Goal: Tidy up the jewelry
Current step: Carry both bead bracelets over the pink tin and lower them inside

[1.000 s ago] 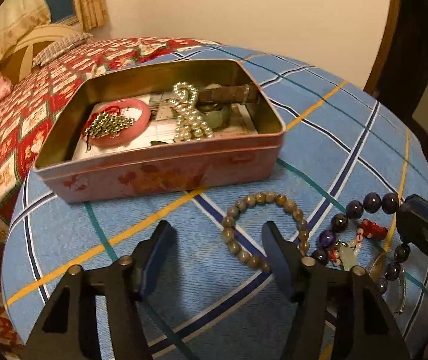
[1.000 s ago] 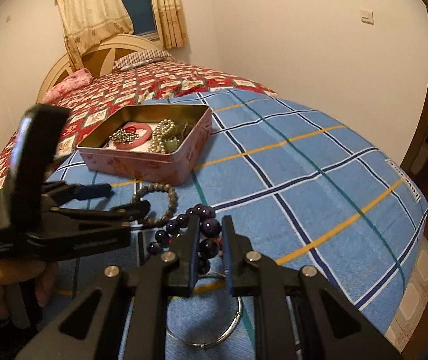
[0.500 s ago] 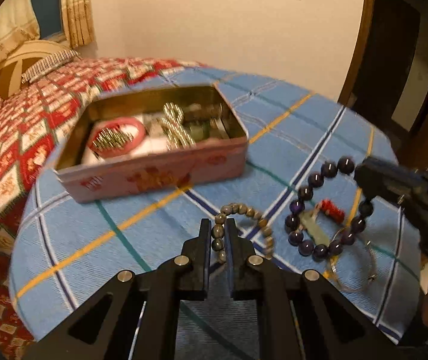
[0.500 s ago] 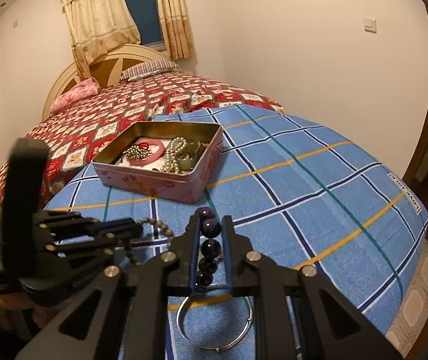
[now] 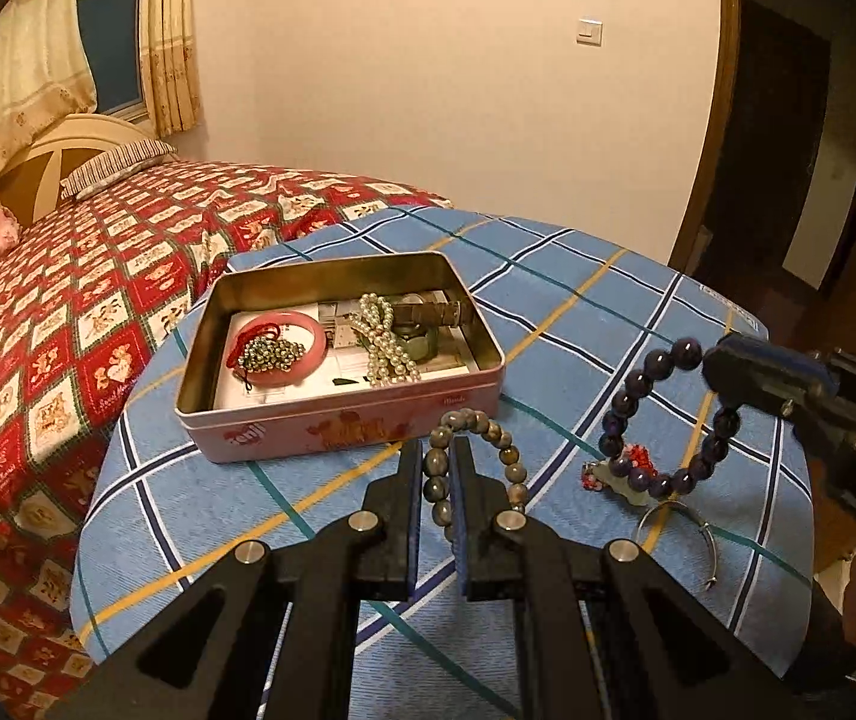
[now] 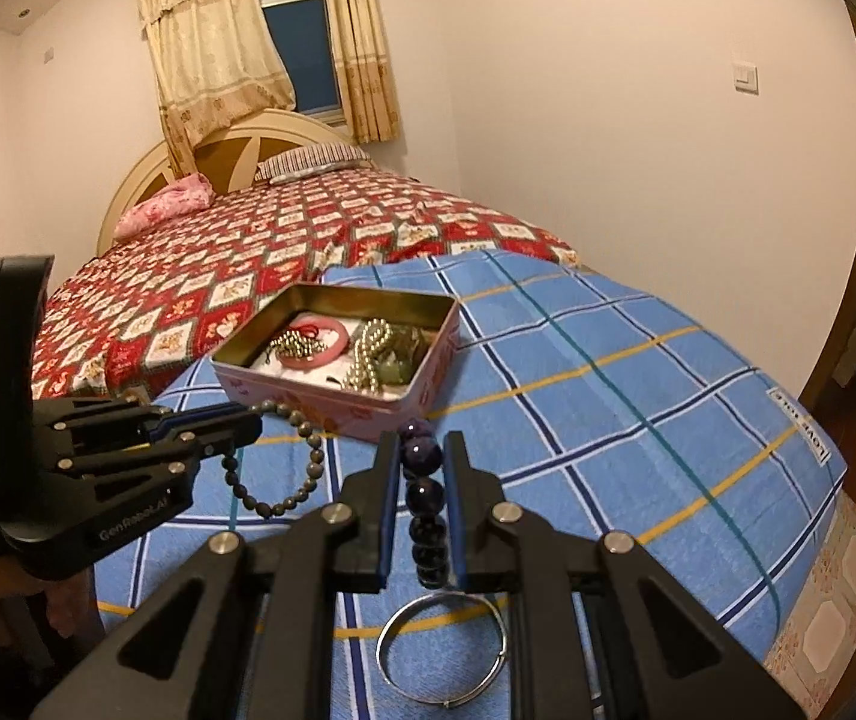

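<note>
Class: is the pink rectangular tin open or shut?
Open: the pink rectangular tin has no lid on, and the jewelry inside shows.

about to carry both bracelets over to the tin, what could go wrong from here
1. The left tongs pinch the grey bracelet by only a bead or two; the hanging loop could slip out.
2. The purple bracelet in the right tongs dangles its red charm near the silver bangle on the cloth, and might snag it.
3. The tin already holds pearls and a pink bangle; dropped strands could tangle.
</note>
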{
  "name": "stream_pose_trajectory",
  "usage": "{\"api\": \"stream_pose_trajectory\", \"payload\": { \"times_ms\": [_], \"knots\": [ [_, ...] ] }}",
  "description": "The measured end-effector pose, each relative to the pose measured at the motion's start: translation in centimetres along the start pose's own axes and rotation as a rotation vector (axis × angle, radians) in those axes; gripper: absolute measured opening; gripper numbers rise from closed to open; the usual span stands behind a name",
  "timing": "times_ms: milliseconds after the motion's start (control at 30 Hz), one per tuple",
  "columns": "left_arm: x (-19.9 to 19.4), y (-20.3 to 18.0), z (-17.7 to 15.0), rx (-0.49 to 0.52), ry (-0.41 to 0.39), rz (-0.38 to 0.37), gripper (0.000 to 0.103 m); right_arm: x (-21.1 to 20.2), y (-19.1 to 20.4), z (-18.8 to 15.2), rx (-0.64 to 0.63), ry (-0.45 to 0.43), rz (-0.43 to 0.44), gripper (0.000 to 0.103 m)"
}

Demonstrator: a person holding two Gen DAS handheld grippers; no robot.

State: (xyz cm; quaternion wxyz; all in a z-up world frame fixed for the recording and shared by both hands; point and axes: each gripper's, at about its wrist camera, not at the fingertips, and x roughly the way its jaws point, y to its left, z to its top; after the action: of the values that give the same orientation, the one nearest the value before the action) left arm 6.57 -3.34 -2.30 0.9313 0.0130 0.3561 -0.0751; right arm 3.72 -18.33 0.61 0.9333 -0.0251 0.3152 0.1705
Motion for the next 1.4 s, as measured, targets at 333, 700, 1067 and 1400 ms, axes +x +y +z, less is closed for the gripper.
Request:
{"api": "stream_pose_trajectory", "payload": {
  "times_ms": [333, 700, 1067, 1400],
  "knots": [
    [-0.9, 1.3, 0.5, -0.023, -0.029, 0.009, 0.008, 0.4, 0.3, 1.4, -0.014, -0.006, 0.013, 0.017],
    [-1.2, 2.3, 1.2, -0.036, -0.044, 0.023, 0.008, 1.4, 0.8, 2.2, -0.036, -0.002, 0.03, 0.017],
    [-1.3, 3.2, 2.8, -0.024, -0.063, 0.04, 0.008, 2.2, 2.0, 3.9, -0.087, -0.012, 0.041, 0.017],
    [-1.5, 4.0, 3.9, -0.017, -0.08, 0.061, 0.008, 3.1, 3.2, 5.1, -0.12, -0.015, 0.061, 0.017]
  ]
}}
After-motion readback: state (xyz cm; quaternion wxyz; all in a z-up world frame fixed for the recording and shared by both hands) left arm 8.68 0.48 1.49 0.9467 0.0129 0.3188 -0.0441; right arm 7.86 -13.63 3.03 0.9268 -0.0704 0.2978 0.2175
